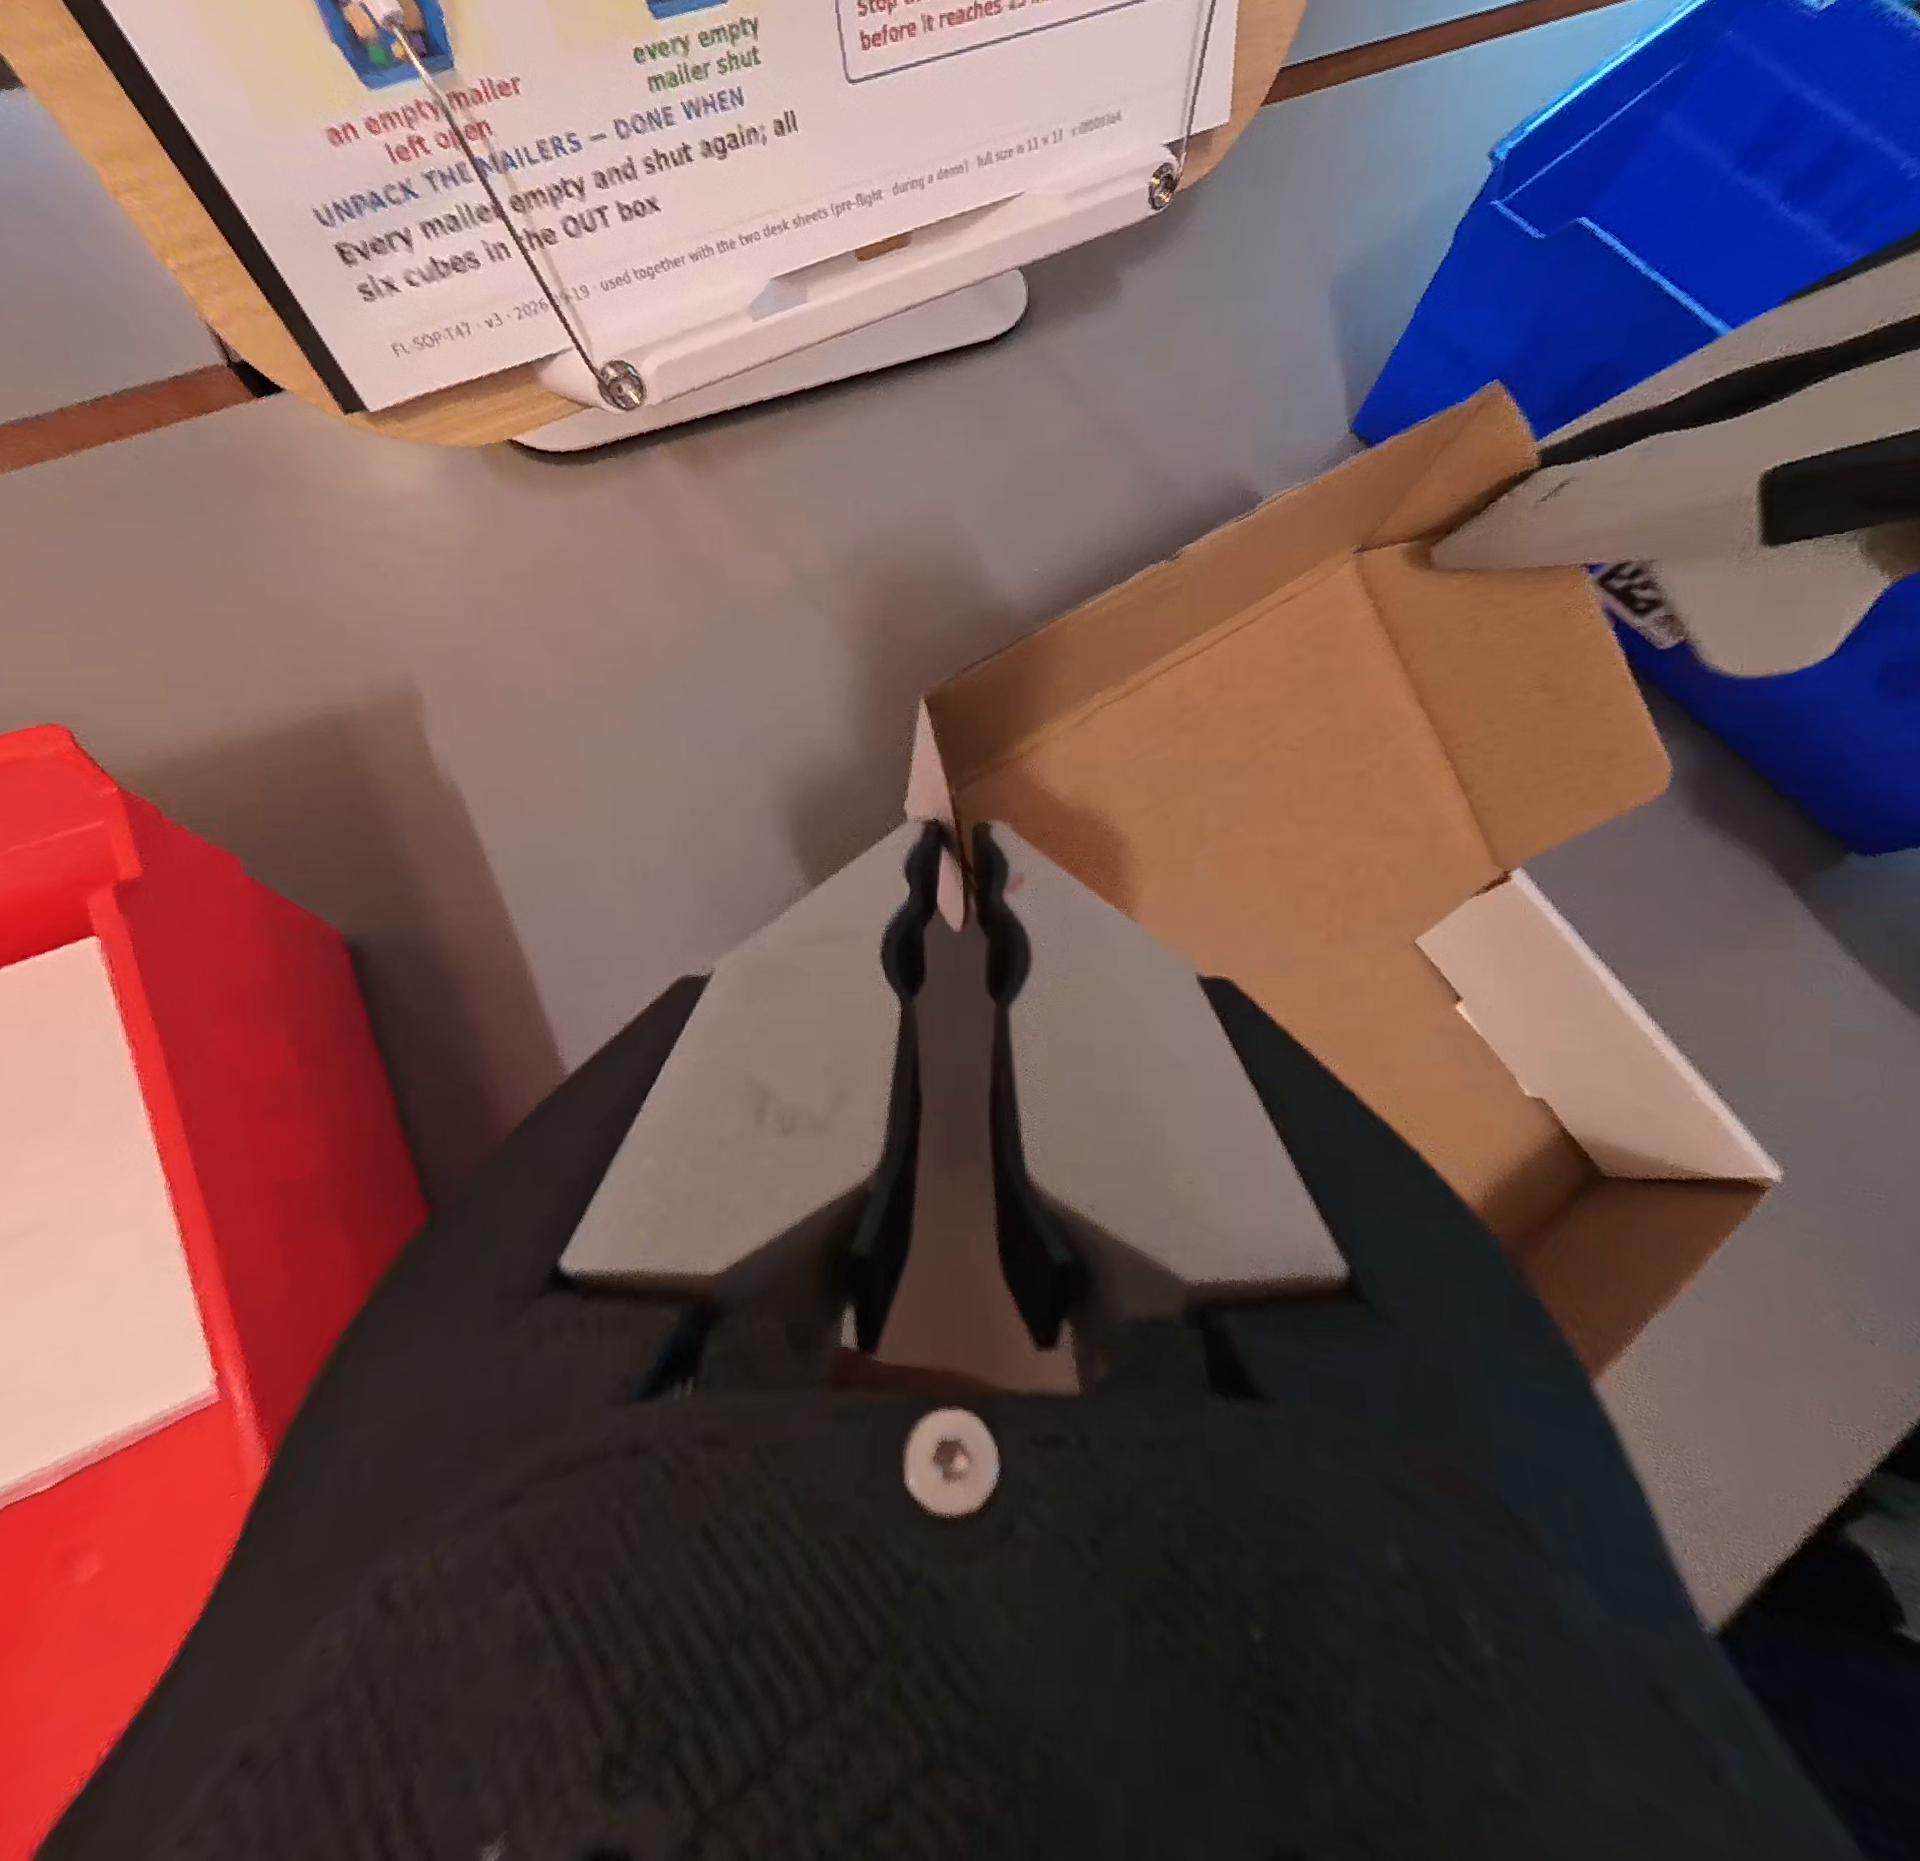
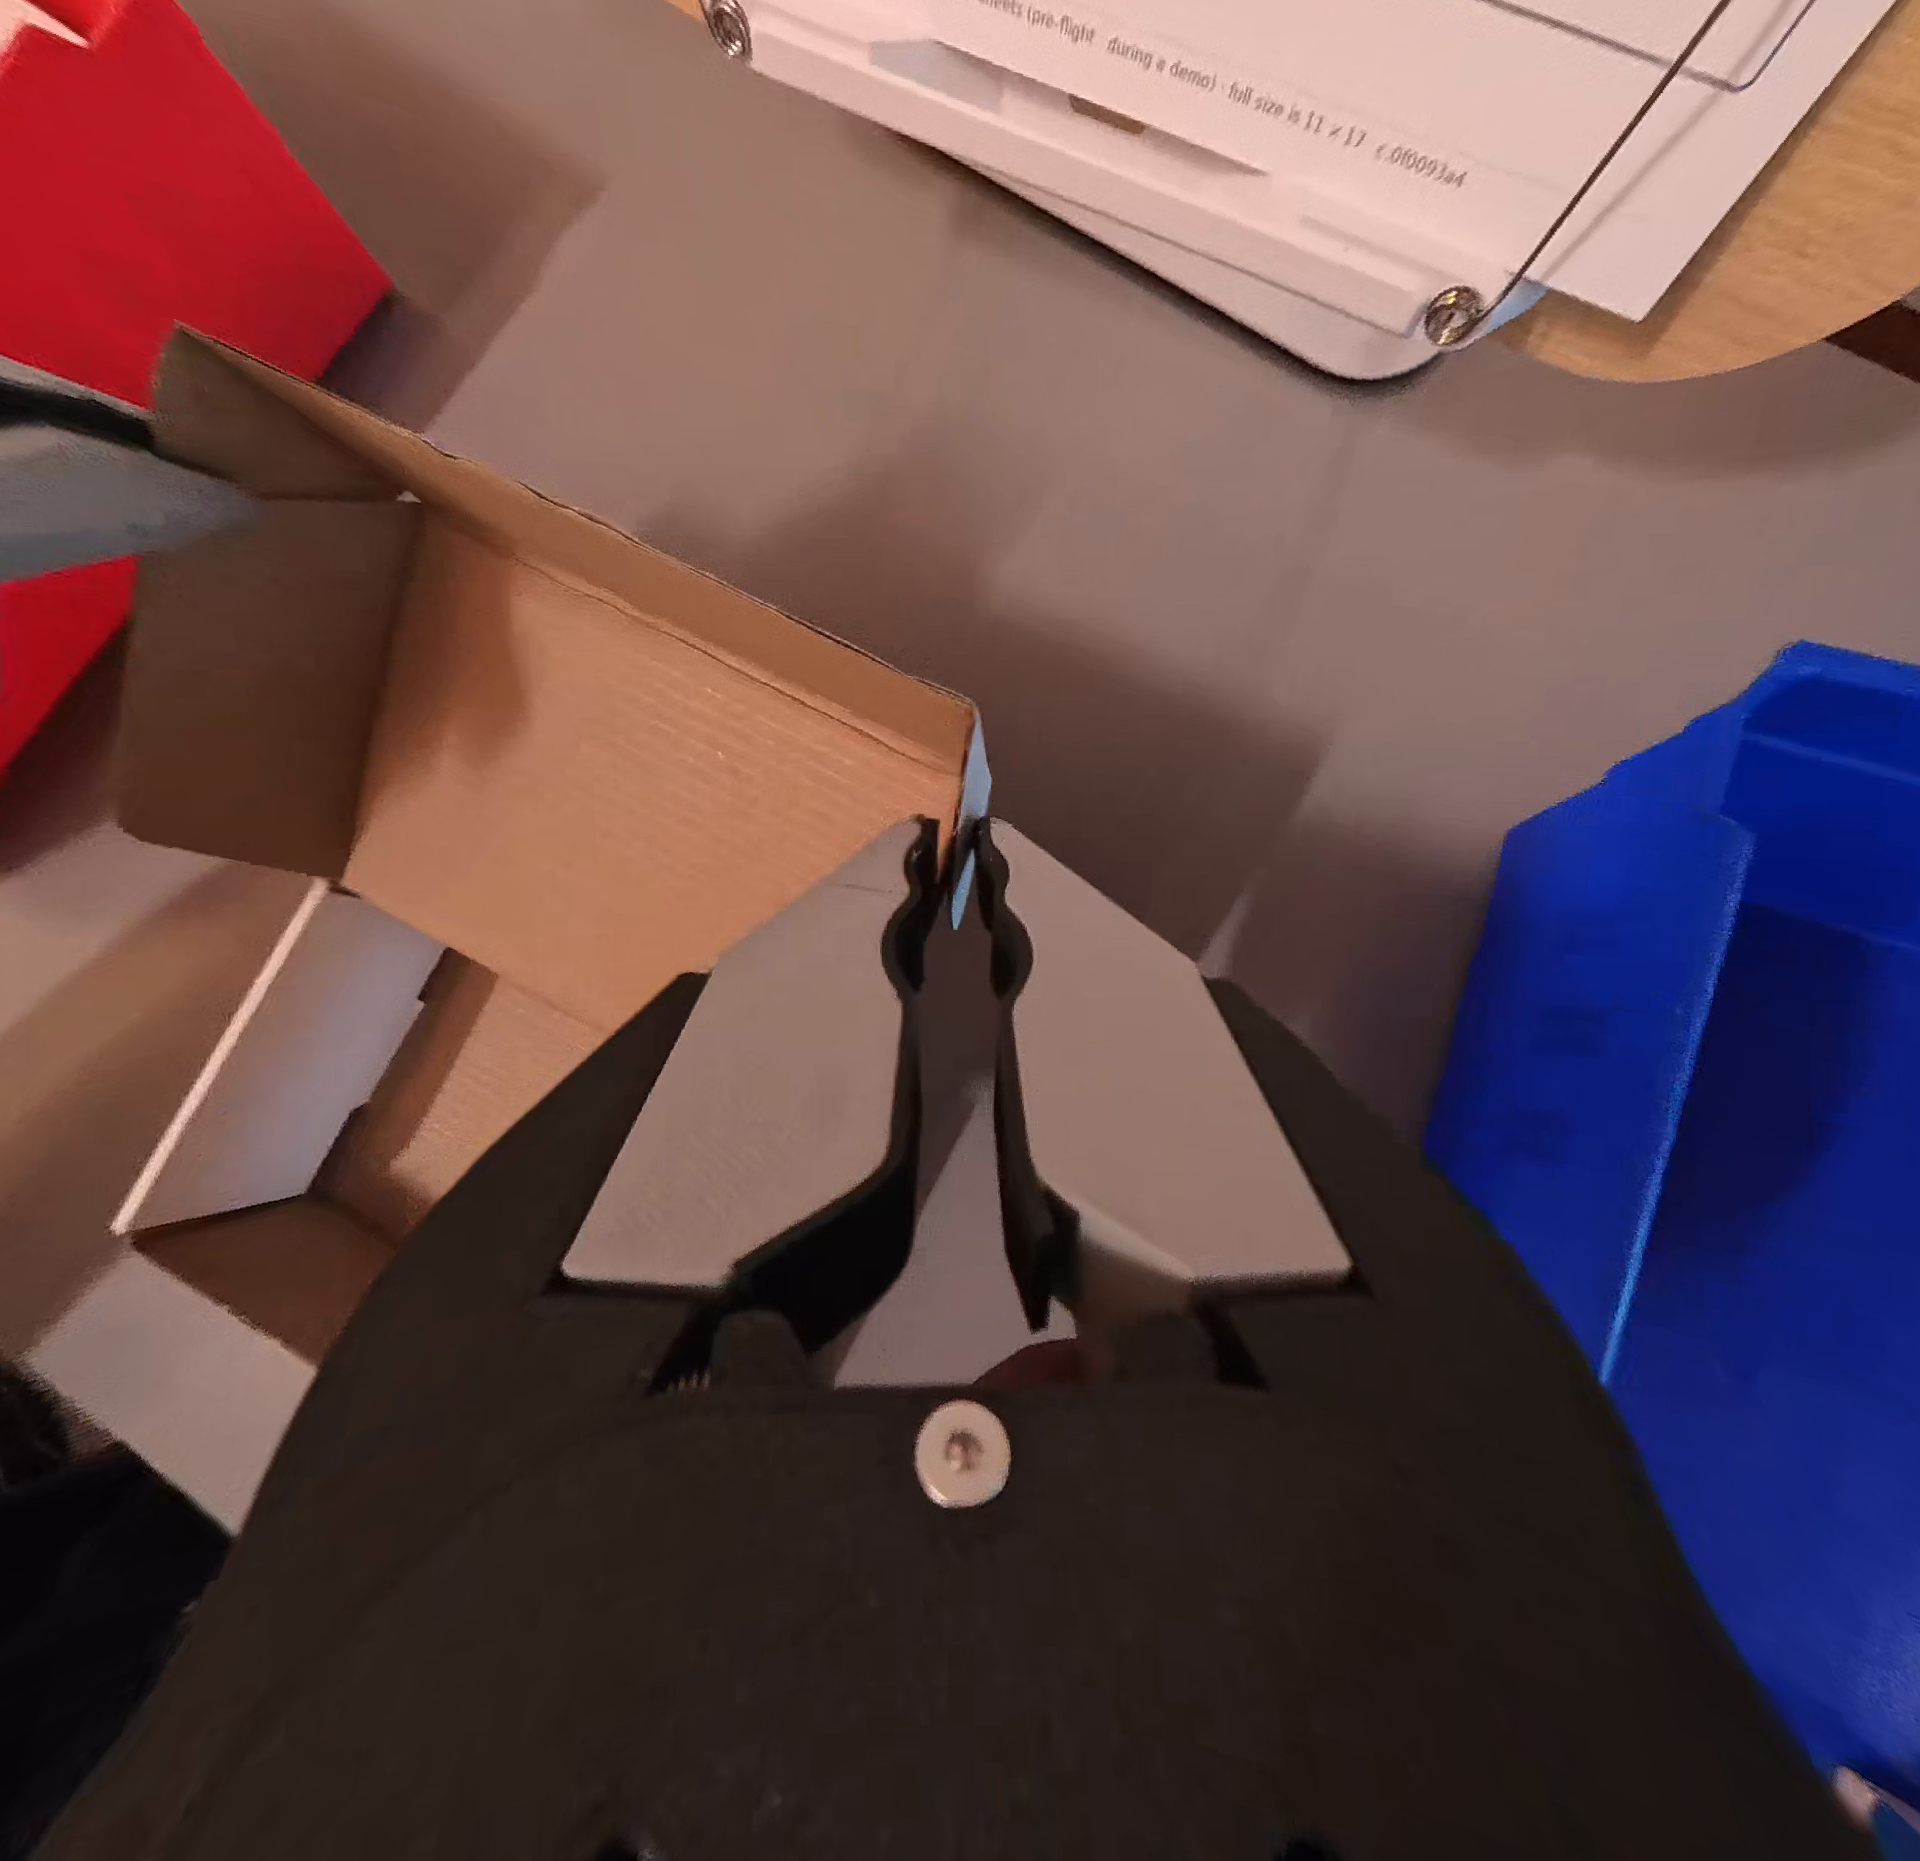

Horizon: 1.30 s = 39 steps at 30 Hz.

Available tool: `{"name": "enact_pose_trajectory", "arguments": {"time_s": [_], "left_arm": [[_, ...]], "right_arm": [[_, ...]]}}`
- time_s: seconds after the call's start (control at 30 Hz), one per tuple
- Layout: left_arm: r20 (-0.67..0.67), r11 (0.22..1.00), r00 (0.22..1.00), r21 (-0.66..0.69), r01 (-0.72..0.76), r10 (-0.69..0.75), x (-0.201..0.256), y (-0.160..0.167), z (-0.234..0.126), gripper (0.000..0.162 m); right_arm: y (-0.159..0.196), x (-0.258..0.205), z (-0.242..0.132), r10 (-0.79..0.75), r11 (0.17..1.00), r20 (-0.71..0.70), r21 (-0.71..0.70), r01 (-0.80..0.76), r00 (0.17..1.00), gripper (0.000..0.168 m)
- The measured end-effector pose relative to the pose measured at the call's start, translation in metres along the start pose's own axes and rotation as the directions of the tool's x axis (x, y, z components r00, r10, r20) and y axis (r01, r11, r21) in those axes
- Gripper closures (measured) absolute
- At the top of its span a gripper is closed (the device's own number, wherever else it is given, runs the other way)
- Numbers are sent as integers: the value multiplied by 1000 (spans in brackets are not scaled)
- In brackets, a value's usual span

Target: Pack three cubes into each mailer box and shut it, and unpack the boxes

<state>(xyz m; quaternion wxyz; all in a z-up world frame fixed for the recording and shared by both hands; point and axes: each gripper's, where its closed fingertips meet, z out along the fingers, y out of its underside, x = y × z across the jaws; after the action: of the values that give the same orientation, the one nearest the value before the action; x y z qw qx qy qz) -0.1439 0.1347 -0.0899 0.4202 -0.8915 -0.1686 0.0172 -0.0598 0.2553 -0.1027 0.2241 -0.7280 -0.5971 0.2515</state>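
Observation:
An open mailer box, brown inside and white outside, stands on the grey table. Its lid (image 1: 1299, 772) is raised, with side flaps folded in. My left gripper (image 1: 951, 881) is shut on the lid's left front corner. My right gripper (image 2: 961, 876) is shut on the lid's (image 2: 623, 772) right front corner. Each gripper also shows in the other's view: the right one (image 1: 1455, 549) and the left one (image 2: 229, 512). The box base (image 1: 1621, 1261) lies below the lid, and the part of its inside that shows holds nothing. I see no cubes.
A red bin (image 1: 208, 1084) with a white label stands left of the box, also in the right wrist view (image 2: 125, 201). A blue bin (image 1: 1714, 253) stands to the right (image 2: 1766, 1188). A printed sheet on a white stand (image 1: 727, 149) is behind, on the grey table (image 1: 675, 616). About 15 cm separates my left fingertips from my right.

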Motion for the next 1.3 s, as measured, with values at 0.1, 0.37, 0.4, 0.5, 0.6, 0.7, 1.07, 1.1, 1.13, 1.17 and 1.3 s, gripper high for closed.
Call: {"name": "enact_pose_trajectory", "arguments": {"time_s": [0.1, 0.37, 0.4, 0.5, 0.6, 0.7, 1.07, 1.1, 1.13, 1.17, 1.3], "left_arm": [[62, 996, 997, 64, -58, 54, -5, -7, -8, 161], [215, 901, 969, 384, -202, 126, 17, -2, -48, 160], [226, 872, 967, 441, -213, 121, 24, 3, -56, 161], [182, 819, 982, 554, -149, 55, 41, 21, -77, 160], [169, 777, 985, 618, -120, 18, 55, 33, -92, 160], [213, 752, 977, 640, -157, 22, 69, 44, -101, 159], [162, 803, 986, 582, -127, 39, 103, 115, -96, 160], [164, 814, 985, 565, -134, 48, 104, 122, -93, 160], [161, 834, 985, 533, -140, 62, 104, 130, -89, 162], [155, 853, 985, 502, -144, 75, 105, 138, -85, 162], [143, 872, 981, 454, -183, 131, 106, 157, -86, 161]], "right_arm": [[-7, -3, -8, -23, 998, -14, 65, 24, 1000, 164], [-6, -36, -50, -80, 909, -34, 408, 87, 996, 160], [-2, -40, -56, -74, 891, -27, 448, 78, 997, 160], [10, -55, -69, -41, 840, 17, 542, 26, 999, 160], [24, -64, -79, -31, 790, -6, 612, 28, 1000, 161], [39, -70, -89, -8, 732, -39, 680, 33, 999, 162], [111, -89, -86, -58, 696, -79, 712, 97, 995, 161], [120, -90, -79, -78, 714, -83, 690, 114, 994, 162], [126, -91, -76, -91, 729, -83, 673, 123, 992, 161], [129, -93, -79, -114, 728, -74, 672, 135, 991, 160], [137, -91, -92, -177, 719, -92, 668, 193, 980, 155]]}}
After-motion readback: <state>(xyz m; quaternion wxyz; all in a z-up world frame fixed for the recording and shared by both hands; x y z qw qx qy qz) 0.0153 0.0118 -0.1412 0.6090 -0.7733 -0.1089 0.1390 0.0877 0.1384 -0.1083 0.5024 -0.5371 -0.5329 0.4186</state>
